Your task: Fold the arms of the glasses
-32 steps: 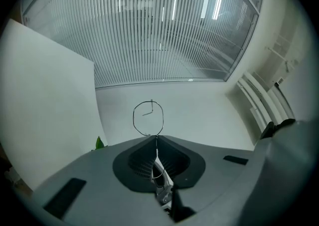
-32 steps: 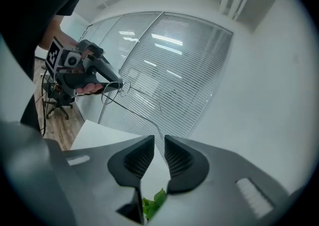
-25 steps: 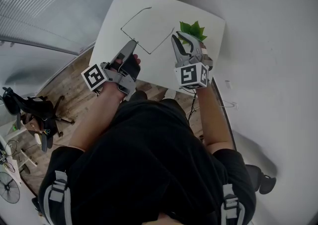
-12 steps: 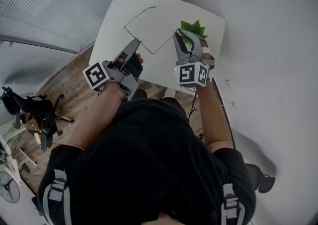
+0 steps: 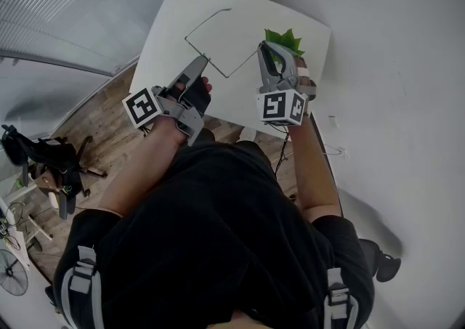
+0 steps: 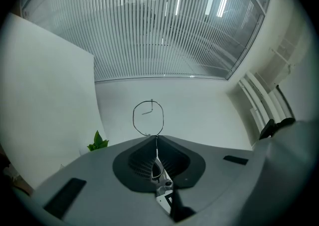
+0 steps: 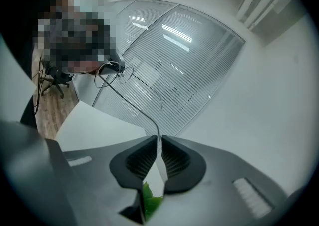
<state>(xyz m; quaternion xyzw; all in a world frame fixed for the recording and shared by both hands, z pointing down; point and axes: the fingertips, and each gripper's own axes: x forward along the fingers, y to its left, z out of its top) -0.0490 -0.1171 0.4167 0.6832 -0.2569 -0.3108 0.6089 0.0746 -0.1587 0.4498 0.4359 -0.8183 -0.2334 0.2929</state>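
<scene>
Thin wire glasses (image 5: pixel 211 41) hang over the white table (image 5: pixel 174 22), stretched between my two grippers. The left gripper (image 5: pixel 195 66) is shut on the frame's wire just below one round lens ring (image 6: pixel 148 117). In the right gripper view one arm (image 7: pixel 130 103) of the glasses runs from the distant frame down into the jaws. The right gripper (image 5: pixel 264 47) is closing, with a narrow gap still showing around that arm's tip. Both grippers point away from me across the table.
A green leafy plant (image 5: pixel 285 42) sits on the table just beyond the right gripper. The table's near edge lies under both hands. Wooden floor and a dark chair (image 5: pixel 43 164) are to the left, and window blinds (image 6: pixel 164 30) are ahead.
The right gripper's jaws have narrowed around the arm's tip. Both hands and the glasses have stayed about where they were.
</scene>
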